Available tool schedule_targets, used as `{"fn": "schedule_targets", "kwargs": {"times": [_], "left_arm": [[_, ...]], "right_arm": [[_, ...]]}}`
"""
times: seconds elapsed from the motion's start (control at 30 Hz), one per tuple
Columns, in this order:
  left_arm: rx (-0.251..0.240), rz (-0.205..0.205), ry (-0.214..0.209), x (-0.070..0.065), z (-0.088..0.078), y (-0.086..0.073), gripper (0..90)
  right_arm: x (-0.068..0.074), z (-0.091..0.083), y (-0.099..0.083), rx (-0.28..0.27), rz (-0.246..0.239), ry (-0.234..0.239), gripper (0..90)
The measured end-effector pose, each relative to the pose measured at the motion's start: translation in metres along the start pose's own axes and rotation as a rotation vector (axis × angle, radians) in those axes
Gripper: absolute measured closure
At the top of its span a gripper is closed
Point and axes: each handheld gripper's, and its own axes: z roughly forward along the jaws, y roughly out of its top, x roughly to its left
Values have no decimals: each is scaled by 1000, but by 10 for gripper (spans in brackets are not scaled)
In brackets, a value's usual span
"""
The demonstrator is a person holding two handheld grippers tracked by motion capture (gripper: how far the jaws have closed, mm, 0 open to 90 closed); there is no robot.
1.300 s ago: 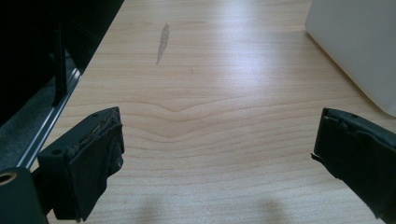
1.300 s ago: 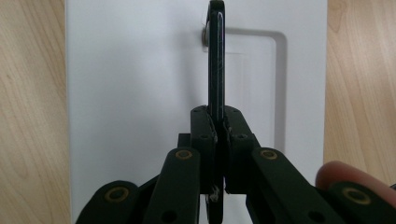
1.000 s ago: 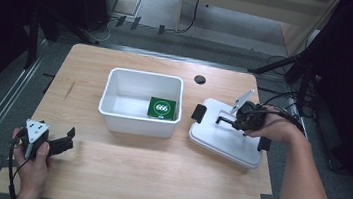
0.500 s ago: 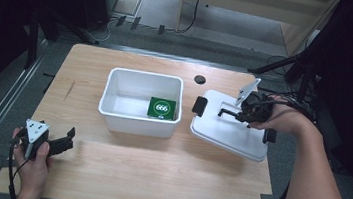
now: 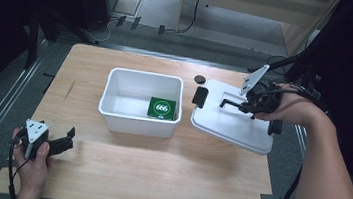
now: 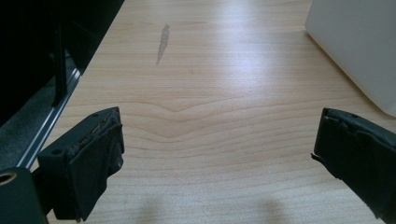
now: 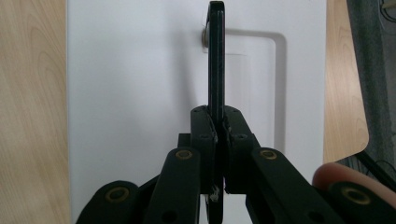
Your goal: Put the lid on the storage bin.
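Clamped on the thin black handle (image 7: pixel 215 60) of the flat white plastic lid (image 5: pixel 232 120), the right gripper (image 5: pixel 254 101) holds it tilted just right of the white plastic bin (image 5: pixel 140 100). With so narrow a grip, the lid may swing or slip. The left gripper (image 5: pixel 61 142) rests open, empty, left of the bin.

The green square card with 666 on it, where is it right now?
In the high view, the green square card lies inside the white plastic tub at the table's middle, in its near right corner, left of the white lid that the right gripper holds.
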Motion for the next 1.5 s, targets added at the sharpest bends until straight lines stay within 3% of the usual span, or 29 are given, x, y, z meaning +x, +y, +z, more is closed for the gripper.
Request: {"fn": "schedule_targets", "kwargs": {"times": [0.33, 0.8, 1.5], "left_arm": [[3, 0, -2, 0, 0, 0, 23], [5, -5, -4, 1, 0, 0, 23], [7, -12, -9, 1, 0, 0, 23]], "right_arm": [[-2, -7, 26, -13, -32, 5, 855], [0, -8, 80, -45, -100, 16, 855], [8, 6, 151, -71, -191, 46, 855]]}}
